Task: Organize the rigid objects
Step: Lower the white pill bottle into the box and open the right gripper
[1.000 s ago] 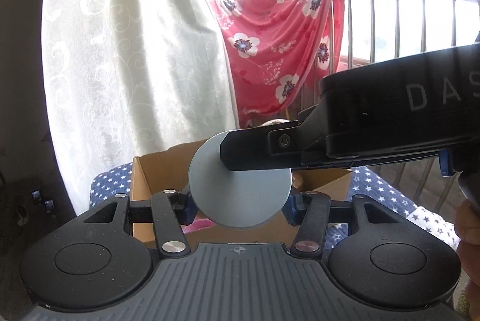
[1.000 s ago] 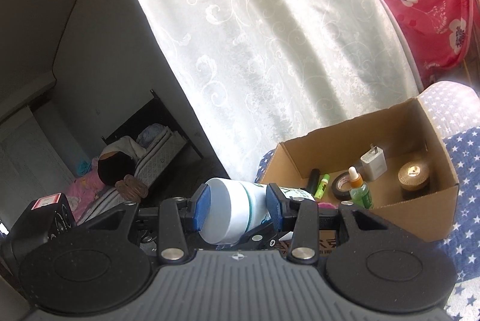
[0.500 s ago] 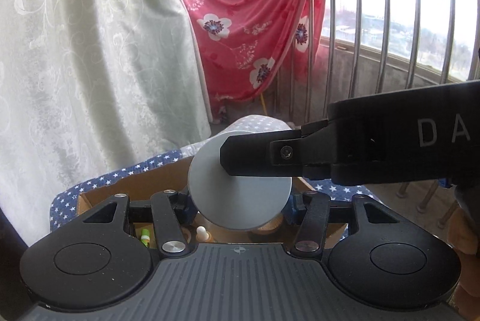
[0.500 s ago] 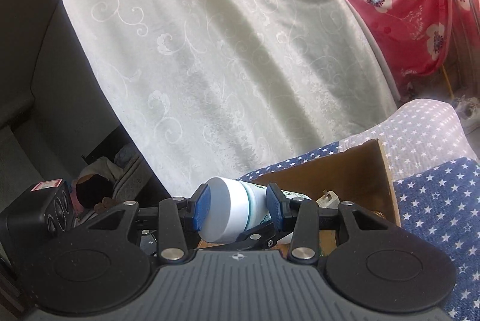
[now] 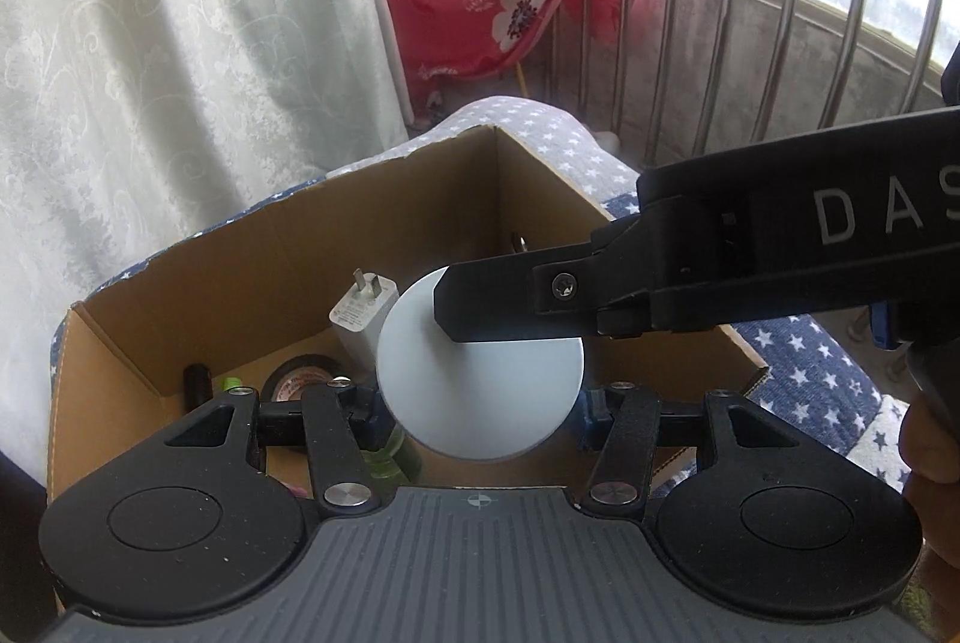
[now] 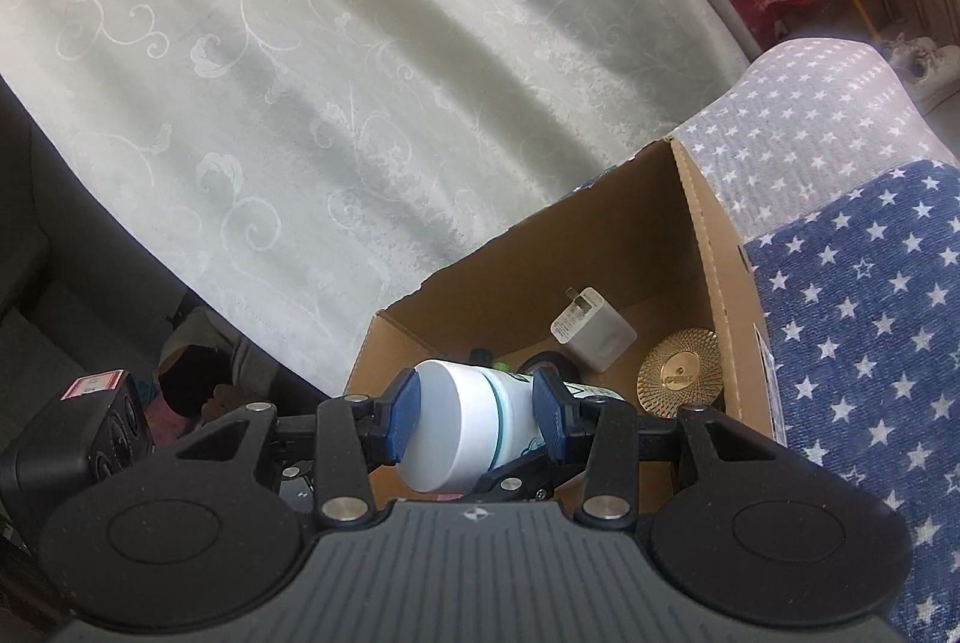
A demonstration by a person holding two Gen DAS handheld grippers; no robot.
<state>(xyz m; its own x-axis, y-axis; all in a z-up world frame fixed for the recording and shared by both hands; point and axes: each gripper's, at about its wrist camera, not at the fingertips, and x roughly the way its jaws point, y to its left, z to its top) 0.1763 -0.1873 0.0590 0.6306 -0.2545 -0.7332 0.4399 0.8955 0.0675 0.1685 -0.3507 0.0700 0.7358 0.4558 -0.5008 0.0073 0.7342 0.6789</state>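
One white jar (image 6: 462, 427) lies sideways, gripped at once by the left gripper (image 5: 480, 403) and the right gripper (image 6: 474, 418), both closed on it above one open cardboard box (image 5: 420, 199). The right gripper's finger crosses the jar's round end in the left wrist view. On the box floor: one white charger (image 6: 591, 331) near the far wall, one gold disc (image 6: 678, 373) at the right wall, one black tape roll (image 5: 300, 382), one green bottle (image 5: 390, 454). The box sits on one star-patterned cloth (image 6: 852, 319), beside a pale curtain (image 6: 300, 72).

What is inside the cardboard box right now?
Inside the cardboard box: a white charger, gold disc, black tape roll, and a green item. The held jar covers the rest.
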